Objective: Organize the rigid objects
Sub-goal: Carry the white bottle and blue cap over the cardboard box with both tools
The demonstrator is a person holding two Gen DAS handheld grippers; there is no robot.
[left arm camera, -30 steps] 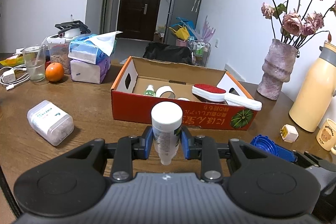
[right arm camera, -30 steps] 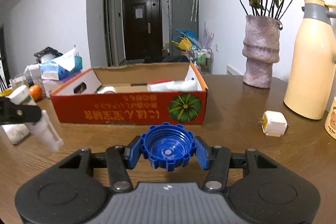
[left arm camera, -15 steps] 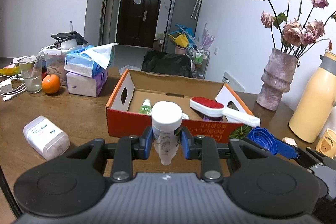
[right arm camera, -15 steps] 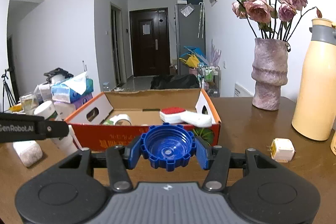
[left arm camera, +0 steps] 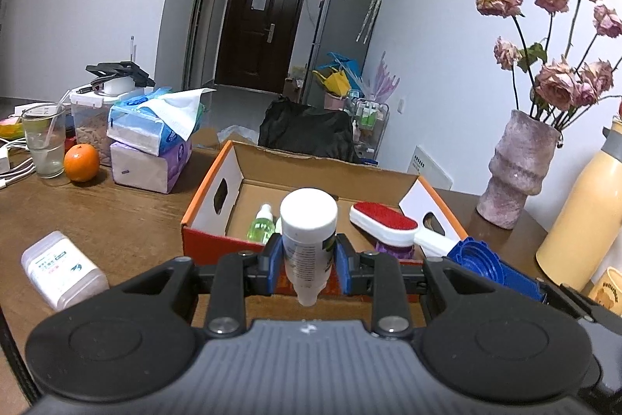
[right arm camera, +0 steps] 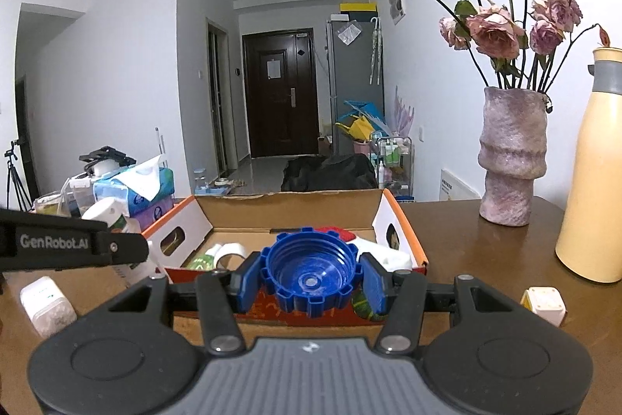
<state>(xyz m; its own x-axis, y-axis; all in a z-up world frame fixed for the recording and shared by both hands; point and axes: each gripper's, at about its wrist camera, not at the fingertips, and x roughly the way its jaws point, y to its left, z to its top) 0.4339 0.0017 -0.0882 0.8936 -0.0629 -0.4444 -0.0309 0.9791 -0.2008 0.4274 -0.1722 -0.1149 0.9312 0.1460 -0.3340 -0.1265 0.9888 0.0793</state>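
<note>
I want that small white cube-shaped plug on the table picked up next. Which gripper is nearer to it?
Right. The right gripper, holding the blue ridged cap, has the white plug just off its right side. The left gripper, clamping the white bottle, sits farther left.

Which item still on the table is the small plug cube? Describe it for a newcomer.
Find the tall cream-yellow flask at the table's right edge. Just in front of its base, on the bare wood, sits the plug cube. It is the only small white block with yellow trim there.
</note>
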